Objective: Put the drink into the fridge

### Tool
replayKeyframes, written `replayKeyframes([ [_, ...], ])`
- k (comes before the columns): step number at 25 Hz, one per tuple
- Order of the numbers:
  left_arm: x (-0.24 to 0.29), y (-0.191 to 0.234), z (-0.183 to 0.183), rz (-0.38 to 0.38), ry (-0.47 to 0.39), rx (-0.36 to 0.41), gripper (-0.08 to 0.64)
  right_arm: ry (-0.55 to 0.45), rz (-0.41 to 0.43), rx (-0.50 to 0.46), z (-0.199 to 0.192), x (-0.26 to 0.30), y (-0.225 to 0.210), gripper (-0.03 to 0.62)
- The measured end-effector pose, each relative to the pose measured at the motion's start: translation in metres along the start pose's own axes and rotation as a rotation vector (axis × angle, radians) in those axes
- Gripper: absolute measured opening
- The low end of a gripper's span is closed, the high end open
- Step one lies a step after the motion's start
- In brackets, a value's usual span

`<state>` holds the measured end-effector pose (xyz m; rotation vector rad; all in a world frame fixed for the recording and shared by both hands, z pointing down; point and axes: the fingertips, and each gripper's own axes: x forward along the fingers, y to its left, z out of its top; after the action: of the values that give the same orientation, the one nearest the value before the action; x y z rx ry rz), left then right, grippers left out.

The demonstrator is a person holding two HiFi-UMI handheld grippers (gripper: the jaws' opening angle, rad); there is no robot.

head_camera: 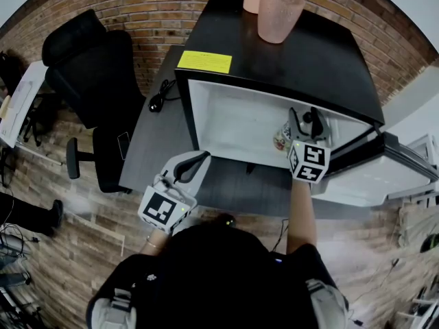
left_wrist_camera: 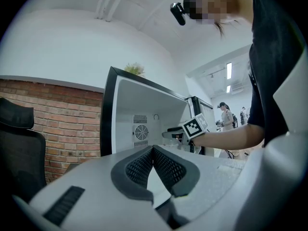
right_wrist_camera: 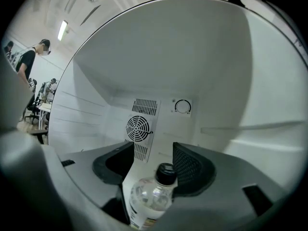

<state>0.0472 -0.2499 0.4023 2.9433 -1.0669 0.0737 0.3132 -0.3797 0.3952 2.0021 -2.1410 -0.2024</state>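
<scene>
The bottle stands upright inside the fridge, on its white floor towards the right side, clear-bodied with a dark cap and a label low on its side. In the head view the bottle shows just inside the open front, partly behind the right gripper.

The right gripper reaches into the fridge with its jaws spread wide. The bottle sits between them, its cap close to the right jaw, with a clear gap to the left jaw, so neither pad presses on it. Beyond the jaws, the back wall carries a round fan grille and a dial.

The left gripper hangs outside the fridge, in front of its lower left corner over the table. Its jaws are closed tip to tip with nothing between them, and it looks towards the fridge from the side.

The door stands swung open to the right. On the black top are two pink cups, one behind the other, and a yellow label near the front left corner. A cable lies on the table left of the fridge. A black chair stands further left, against a brick wall.
</scene>
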Motion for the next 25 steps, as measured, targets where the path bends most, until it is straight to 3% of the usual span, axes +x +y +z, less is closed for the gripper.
replayKeyframes([
  [11,-0.003,-0.007,-0.001,-0.061,0.001,-0.002,-0.003,-0.025,-0.027,0.018,0.015,-0.033,0.006,0.236],
  [17,-0.003,-0.015,-0.001,-0.115,-0.006,-0.004,-0.002,-0.058,-0.039,0.037,0.023,-0.065,0.013,0.184],
  [25,-0.003,-0.026,0.002,-0.185,-0.015,-0.004,-0.002,-0.097,-0.050,0.057,0.035,-0.109,0.029,0.046],
])
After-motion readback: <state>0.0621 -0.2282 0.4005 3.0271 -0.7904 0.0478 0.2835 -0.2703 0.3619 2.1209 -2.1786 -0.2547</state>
